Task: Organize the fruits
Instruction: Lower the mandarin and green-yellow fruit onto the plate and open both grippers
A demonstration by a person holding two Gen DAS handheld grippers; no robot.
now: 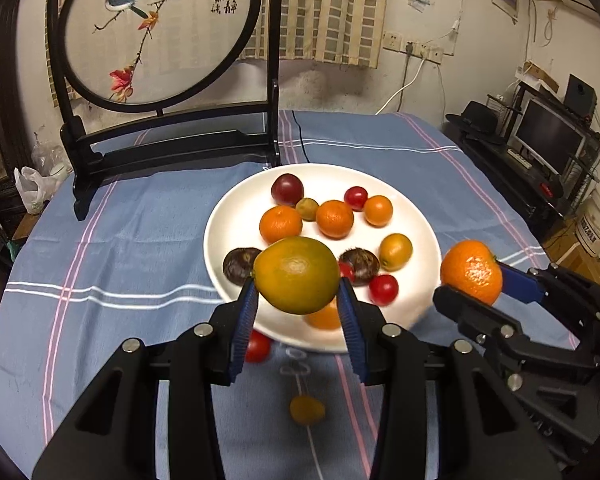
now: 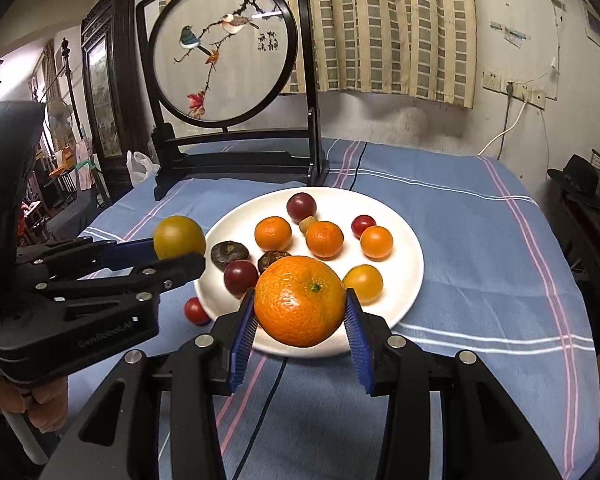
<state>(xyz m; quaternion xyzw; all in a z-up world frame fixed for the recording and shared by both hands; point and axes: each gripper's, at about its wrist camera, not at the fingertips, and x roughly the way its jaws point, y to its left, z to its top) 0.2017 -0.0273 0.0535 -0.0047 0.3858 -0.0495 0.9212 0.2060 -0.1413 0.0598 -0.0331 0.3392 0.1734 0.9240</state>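
Most fruit already lies on the white plate [image 1: 228,216], while the left gripper [image 1: 298,300] clamps a greenish orange [image 1: 296,274] and the right gripper [image 2: 300,320] an orange mandarin [image 2: 300,300] above it, with a tomato [image 2: 196,311] and a small yellow fruit [image 1: 307,410] left on the cloth [image 1: 140,220].

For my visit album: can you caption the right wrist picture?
Right gripper holds an orange mandarin above a white plate of fruit; left gripper holds a greenish one.

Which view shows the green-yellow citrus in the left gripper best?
The left wrist view: the green-yellow citrus sits centred and close, with both pads of the left gripper pressed on its sides. The right wrist view shows it smaller, at the left, partly hidden behind a gripper finger.
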